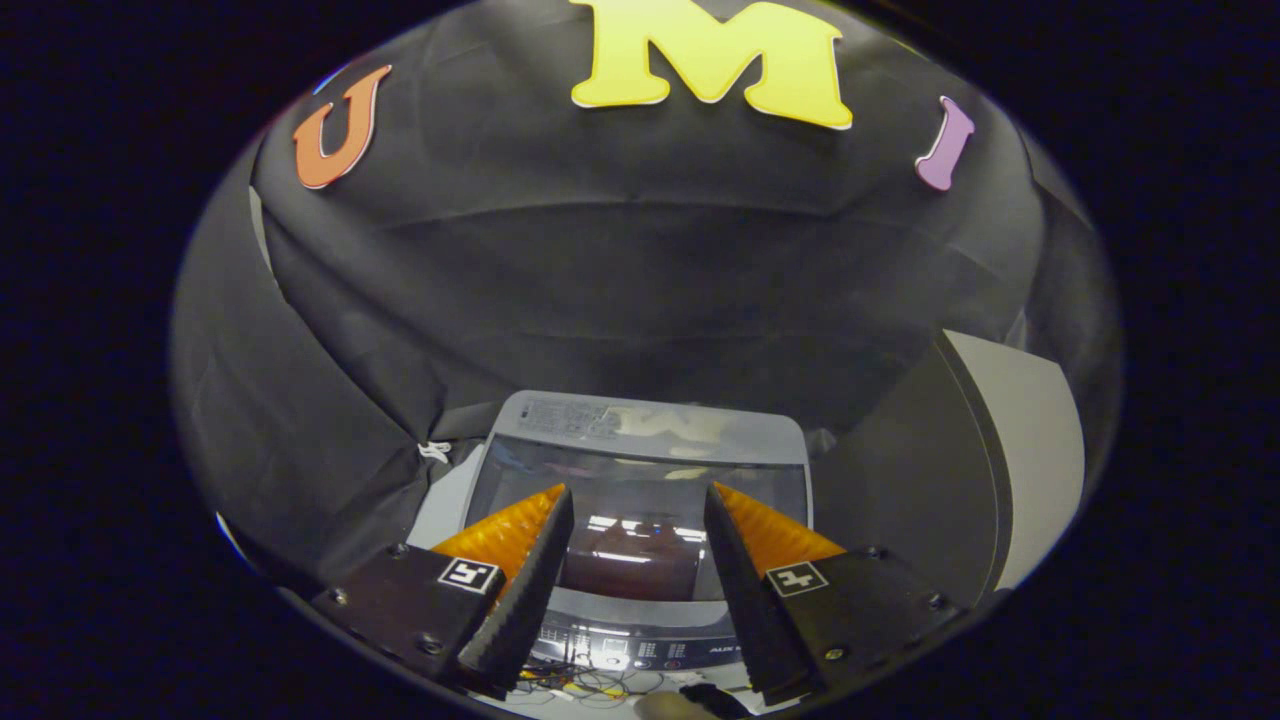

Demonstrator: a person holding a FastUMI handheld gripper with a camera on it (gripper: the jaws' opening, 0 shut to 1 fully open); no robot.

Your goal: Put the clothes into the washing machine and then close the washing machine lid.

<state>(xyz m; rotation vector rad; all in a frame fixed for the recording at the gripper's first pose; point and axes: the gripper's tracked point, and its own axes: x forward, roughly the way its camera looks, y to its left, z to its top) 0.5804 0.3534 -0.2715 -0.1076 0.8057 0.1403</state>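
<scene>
The gripper (635, 520), with two black fingers backed by orange ribbed wedges, hangs above a grey top-loading washing machine (640, 440) and looks down on it. Its jaws stand spread apart with nothing between them. The machine's dark, glossy tinted lid (640, 500) appears to lie flat and closed across the top, reflecting lights, so no drum opening can be seen. Through the gap between the fingers a reddish-brown patch shows on or under the lid; whether that is clothing inside or only a reflection cannot be told. No loose clothes lie in plain sight around the machine. The grey control panel (640, 640) with small buttons sits at the near edge of the machine, below the fingertips, and some thin tangled wires (590, 685) lie just in front of it. A pale grey panel (1020, 450) stands off to the right of the machine, against the black cloth wall. Judged from this, the step in hand is the lid: if it needs seating, a gentle downward press near its front edge, fingers kept off the buttons, would serve best.
</scene>
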